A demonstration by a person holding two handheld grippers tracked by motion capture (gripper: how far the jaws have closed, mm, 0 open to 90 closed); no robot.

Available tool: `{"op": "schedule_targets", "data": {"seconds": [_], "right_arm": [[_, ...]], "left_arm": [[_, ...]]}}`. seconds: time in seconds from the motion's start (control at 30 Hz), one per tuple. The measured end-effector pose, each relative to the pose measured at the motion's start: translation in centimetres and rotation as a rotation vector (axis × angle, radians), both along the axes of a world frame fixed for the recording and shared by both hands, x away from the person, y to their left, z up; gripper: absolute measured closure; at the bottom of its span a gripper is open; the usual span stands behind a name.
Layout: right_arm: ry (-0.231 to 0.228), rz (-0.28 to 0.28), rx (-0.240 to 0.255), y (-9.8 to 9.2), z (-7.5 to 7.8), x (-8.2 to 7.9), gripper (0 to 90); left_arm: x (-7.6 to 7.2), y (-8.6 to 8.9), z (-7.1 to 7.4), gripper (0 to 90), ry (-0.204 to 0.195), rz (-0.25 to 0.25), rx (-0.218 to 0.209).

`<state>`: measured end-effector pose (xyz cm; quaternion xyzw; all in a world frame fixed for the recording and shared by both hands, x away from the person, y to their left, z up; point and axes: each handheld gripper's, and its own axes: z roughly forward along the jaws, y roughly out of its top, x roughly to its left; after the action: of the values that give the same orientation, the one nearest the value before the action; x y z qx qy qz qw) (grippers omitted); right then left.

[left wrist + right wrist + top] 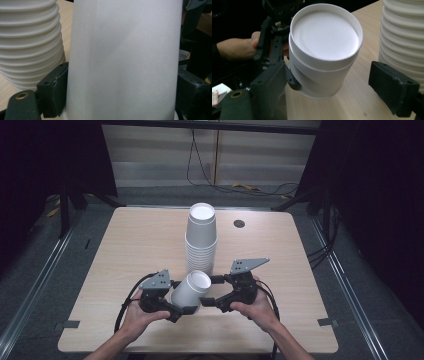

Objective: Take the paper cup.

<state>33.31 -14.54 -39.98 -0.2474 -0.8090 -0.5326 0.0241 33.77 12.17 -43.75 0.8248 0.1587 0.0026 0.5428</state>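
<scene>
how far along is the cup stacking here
Done: a tall stack of white cups stands upside down mid-table. In hand: the left hand-held gripper is shut on a loose cup, tilted with its base toward the right hand-held gripper, whose open jaws flank it without gripping. There may be two nested cups. Left: setting this one on the stack.

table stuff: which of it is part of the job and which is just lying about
In the job:
- white paper cup, tilted, held in the left gripper
- tall stack of white paper cups
- right gripper, jaws open by the cup

Lying about:
- small round dark grommet
- black cables on floor
</scene>
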Motion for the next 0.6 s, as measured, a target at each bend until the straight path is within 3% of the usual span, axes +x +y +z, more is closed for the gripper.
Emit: {"op": "schedule_targets", "data": {"seconds": [0.13,0.37,0.6], "right_arm": [[0.006,0.005,-0.017,-0.14,-0.01,0.06,14.8],[0.005,0.036,-0.091,0.02,-0.31,0.06,14.8],[-0.009,0.057,-0.137,-0.01,-0.29,0.08,15.2]], "left_arm": [[0.07,0.11,0.13,13.9,0.006,-0.005,0.01],[0.18,0.06,0.09,14.0,0.032,-0.007,0.051],[0.11,-0.12,0.59,14.2,0.016,-0.013,0.102]]}}
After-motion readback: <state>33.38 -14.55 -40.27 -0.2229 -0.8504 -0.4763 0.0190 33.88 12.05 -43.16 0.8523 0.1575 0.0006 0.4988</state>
